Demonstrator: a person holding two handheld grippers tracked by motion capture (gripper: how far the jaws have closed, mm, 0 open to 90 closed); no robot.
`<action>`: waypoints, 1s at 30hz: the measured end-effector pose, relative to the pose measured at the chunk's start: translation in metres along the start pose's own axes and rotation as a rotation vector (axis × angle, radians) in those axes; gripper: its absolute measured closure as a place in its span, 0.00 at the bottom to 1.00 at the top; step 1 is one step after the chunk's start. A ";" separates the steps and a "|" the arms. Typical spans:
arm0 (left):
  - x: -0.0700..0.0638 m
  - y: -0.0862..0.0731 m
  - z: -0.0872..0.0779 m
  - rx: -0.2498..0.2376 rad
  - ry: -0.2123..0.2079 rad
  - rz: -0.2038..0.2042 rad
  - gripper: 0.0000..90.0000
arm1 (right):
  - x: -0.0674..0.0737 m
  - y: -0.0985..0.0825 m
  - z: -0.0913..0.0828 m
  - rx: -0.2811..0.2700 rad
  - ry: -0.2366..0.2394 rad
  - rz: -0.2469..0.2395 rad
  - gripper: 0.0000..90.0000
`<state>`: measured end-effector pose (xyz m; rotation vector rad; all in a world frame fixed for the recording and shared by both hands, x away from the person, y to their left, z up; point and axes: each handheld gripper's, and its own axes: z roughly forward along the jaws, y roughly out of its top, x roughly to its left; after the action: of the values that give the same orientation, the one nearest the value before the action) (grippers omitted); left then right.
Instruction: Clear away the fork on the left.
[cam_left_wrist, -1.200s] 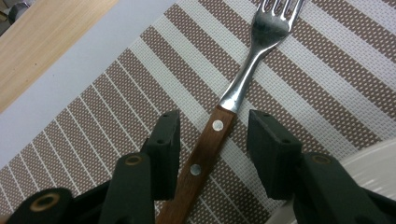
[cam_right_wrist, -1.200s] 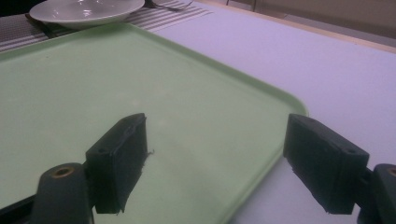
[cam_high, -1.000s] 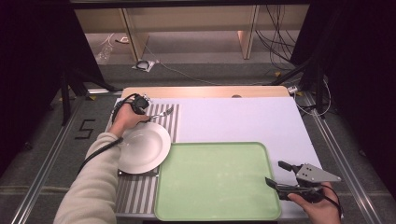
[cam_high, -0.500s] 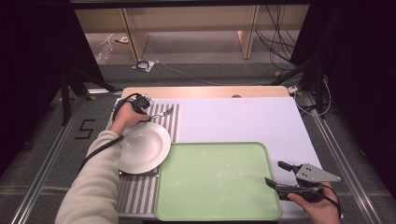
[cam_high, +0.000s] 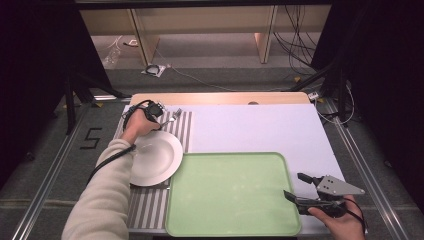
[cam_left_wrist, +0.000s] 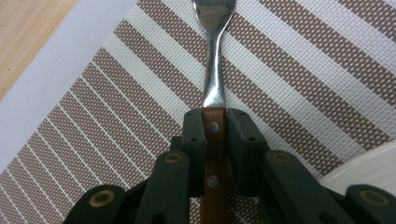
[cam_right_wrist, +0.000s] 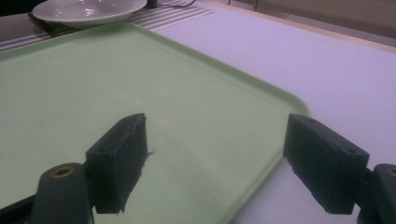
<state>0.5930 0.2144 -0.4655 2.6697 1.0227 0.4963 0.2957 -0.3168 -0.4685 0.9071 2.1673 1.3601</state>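
The tabletop (cam_high: 260, 125) is big and pale. On it, just in front of the right tongs (cam_high: 305, 192), lies a wide green tray (cam_high: 230, 195) with nothing on it. The right tongs stand wide open and hold nothing; one jaw is over the tray's corner and one is past its edge.

A striped placemat (cam_left_wrist: 116, 93) lies under the left tongs (cam_left_wrist: 215, 114). A white plate (cam_high: 152, 157) sits on the mat, just beside the left tongs, on the person's side.

The fork (cam_left_wrist: 215, 60) lies flat on the mat. Its brown wooden handle is between the jaws of the left tongs, and its shiny metal neck and prongs stick out past the tips. The jaws have just been closing, and now both press on the sides of the handle.

I think the fork is light and stiff. The metal part looks slippery, so the wooden handle is the best place to grab. It is thin and lies low, so it could tip if held too near the end.
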 end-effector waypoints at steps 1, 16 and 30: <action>-0.001 0.000 0.000 0.001 0.005 0.002 0.86 | 0.000 0.000 0.000 -0.001 0.001 0.000 0.25; 0.001 0.000 -0.003 -0.069 0.073 -0.059 0.86 | 0.000 0.000 0.000 -0.003 -0.001 0.000 0.25; 0.006 0.003 -0.016 -0.120 0.124 -0.079 0.86 | -0.001 0.000 0.000 -0.005 -0.002 -0.001 0.25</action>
<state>0.5931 0.2181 -0.4488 2.5101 1.0903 0.6907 0.2961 -0.3173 -0.4685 0.9047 2.1615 1.3634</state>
